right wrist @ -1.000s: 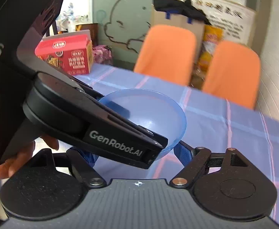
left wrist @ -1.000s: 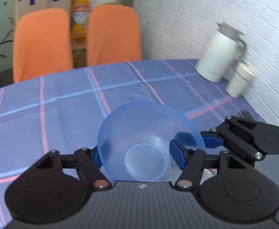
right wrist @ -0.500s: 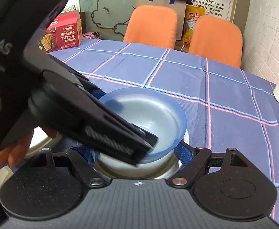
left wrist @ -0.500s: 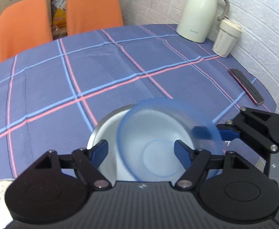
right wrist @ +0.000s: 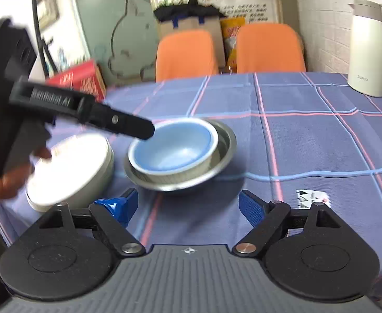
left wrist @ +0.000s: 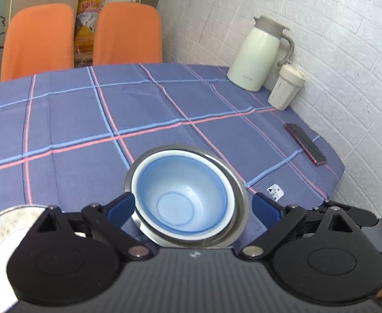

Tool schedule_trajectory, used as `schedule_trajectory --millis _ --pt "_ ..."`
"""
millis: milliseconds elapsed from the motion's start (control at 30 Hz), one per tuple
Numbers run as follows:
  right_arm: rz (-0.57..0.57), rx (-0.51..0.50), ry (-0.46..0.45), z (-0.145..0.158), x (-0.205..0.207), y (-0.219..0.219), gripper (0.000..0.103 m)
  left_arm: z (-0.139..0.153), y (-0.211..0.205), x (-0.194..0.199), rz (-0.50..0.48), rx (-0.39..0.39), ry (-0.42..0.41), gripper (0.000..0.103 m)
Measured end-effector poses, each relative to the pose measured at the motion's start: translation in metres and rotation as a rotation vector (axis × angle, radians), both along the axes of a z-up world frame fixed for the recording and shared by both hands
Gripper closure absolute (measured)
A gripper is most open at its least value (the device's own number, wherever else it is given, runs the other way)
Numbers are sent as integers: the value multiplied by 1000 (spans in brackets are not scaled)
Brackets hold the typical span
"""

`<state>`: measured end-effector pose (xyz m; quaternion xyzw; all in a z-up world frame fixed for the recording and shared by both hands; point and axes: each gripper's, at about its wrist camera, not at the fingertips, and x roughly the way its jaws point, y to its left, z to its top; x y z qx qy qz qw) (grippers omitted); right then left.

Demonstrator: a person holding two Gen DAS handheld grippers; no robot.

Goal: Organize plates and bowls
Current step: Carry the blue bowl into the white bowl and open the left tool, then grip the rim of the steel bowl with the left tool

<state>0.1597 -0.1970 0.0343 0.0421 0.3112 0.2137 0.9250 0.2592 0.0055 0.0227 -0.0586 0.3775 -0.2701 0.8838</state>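
- Surface: a table under a blue checked cloth (left wrist: 68, 120), set against a white brick wall; two orange chairs (left wrist: 38, 39) stand at the far side.
- Task items: a blue bowl (left wrist: 181, 198) sits nested inside a white bowl (right wrist: 180, 173), itself inside a metal bowl (left wrist: 239, 190). The stack rests on the cloth near the table's front edge. A white plate (right wrist: 68, 167) lies just beside it on the left.
- Step in hand, by judgement: the nesting of the blue bowl looks finished; release is the current stage.
- Left gripper (left wrist: 192, 208): jaws spread wide, one either side of the metal bowl's rim, clamped on nothing. Contact with the rim cannot be settled.
- Right gripper (right wrist: 188, 206): jaws apart, empty, short of the stack and touching nothing.
- Next move, by judgement: lift the left gripper clear without nudging the stack, then attend to the plate.
- Outlying: a white jug (left wrist: 258, 54), a cup (left wrist: 286, 87) and a phone (left wrist: 305, 143) near the wall; a red box (right wrist: 81, 80) at far left.
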Motion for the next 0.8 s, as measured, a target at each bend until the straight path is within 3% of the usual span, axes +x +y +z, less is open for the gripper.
schedule_trajectory --millis 333,600,800 --pt "-161 41 -89 -7 0 5 31 0 16 -23 299 -17 -97 5" --pt "-207 82 -30 -18 7 -5 31 -14 22 3 283 2 -2 5" --pt "-184 53 -8 -22 24 5 31 -21 10 34 205 91 42 5"
